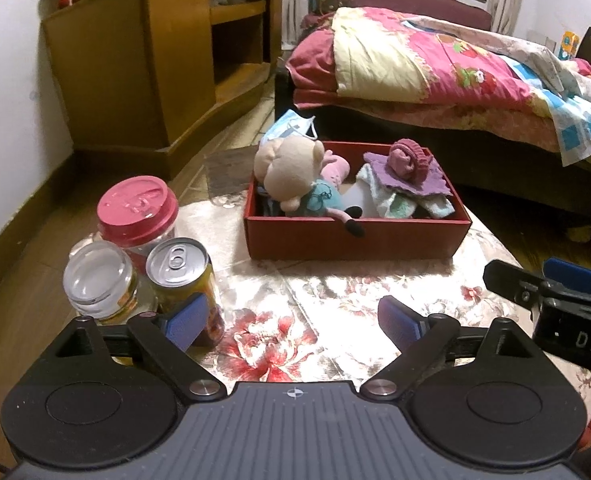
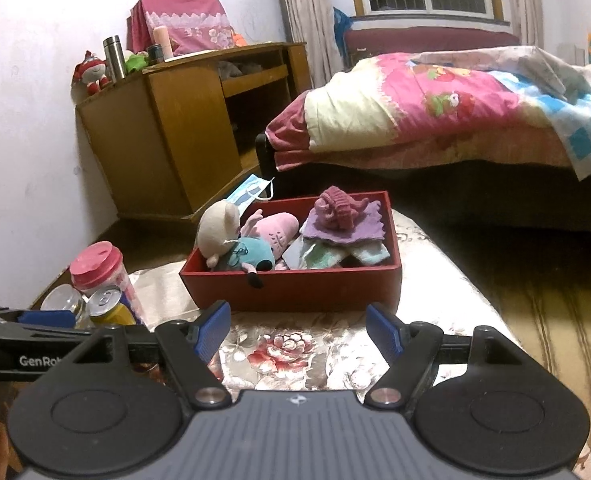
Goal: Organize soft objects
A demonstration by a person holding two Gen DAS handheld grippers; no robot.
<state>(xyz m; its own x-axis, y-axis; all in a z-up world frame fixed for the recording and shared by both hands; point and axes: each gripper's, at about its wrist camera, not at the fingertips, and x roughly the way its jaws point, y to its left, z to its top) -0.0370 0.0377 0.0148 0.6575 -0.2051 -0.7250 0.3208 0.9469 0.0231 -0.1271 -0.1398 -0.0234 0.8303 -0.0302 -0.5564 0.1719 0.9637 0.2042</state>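
Left gripper [image 1: 291,320], marked "GenRo", and right gripper [image 2: 298,329], marked "DAS", hover spread-fingered and empty before the red box [image 2: 295,288] of plush toys [image 2: 231,240]

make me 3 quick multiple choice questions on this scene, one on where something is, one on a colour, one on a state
1. Where does the plush pig lie?
A. in the red box
B. on the bed
C. on the wooden cabinet

2. What colour is the lid of the plastic jar?
A. green
B. pink
C. black

3. How are the left claw and right claw?
A. both shut on a cloth
B. left shut on the drink can
C. both open, holding nothing

Answers:
1 A, the pig rests at the left end of the red box, one foot over its front wall.
2 B, the lid is pink.
3 C, each claw's blue pads stand wide apart over the floral cloth.
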